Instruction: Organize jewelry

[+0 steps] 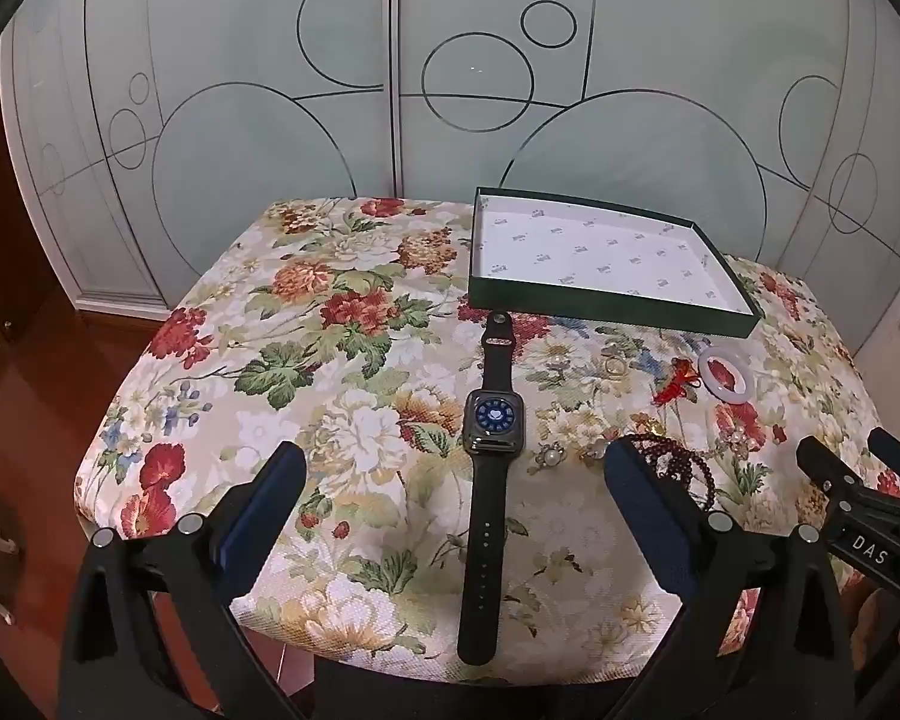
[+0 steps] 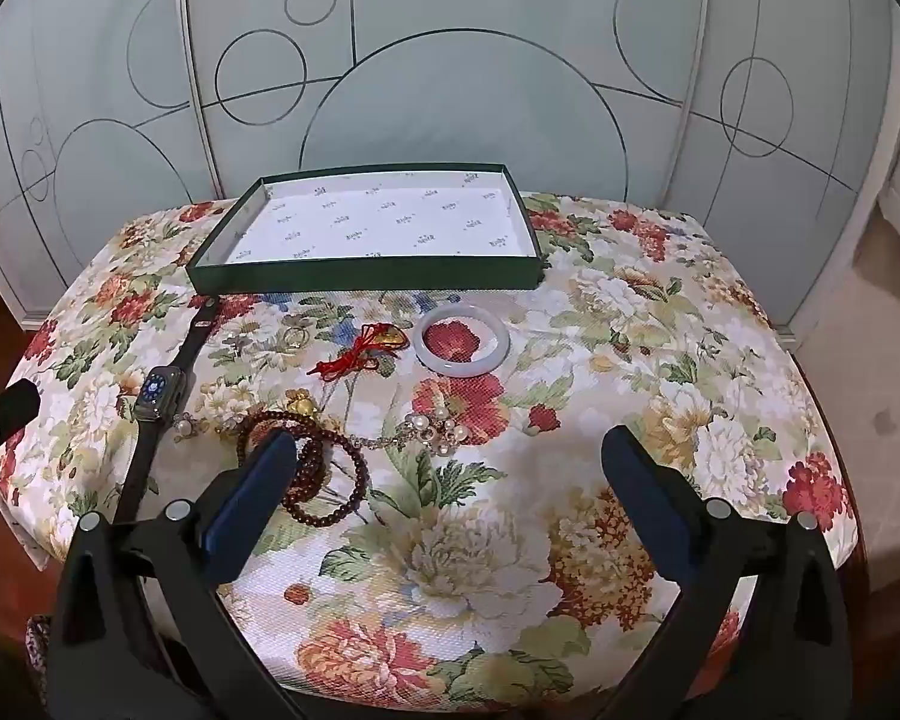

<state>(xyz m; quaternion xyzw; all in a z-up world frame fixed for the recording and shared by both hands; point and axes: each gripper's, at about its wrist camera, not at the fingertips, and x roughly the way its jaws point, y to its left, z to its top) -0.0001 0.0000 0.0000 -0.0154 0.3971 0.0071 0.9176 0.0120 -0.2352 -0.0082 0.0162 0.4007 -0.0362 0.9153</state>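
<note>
A green box (image 1: 606,303) (image 2: 360,284) with a white printed lining stands open at the back of the floral table, nothing in it. A black smartwatch (image 1: 493,420) (image 2: 161,391) lies flat, straight ahead of my open left gripper (image 1: 455,465). A white jade bangle (image 2: 462,340) (image 1: 725,375), a red-corded gold pendant (image 2: 366,348), a gold ring (image 2: 296,336), a pearl brooch (image 2: 441,427) and a dark red bead bracelet (image 2: 324,477) lie in front of the box. My right gripper (image 2: 450,453) is open above the cloth, its left finger over the beads.
The floral cloth (image 2: 510,540) covers a small table with edges close on all sides. Frosted glass sliding doors (image 1: 390,90) stand right behind it. Red-brown wooden floor (image 1: 42,396) lies to the left.
</note>
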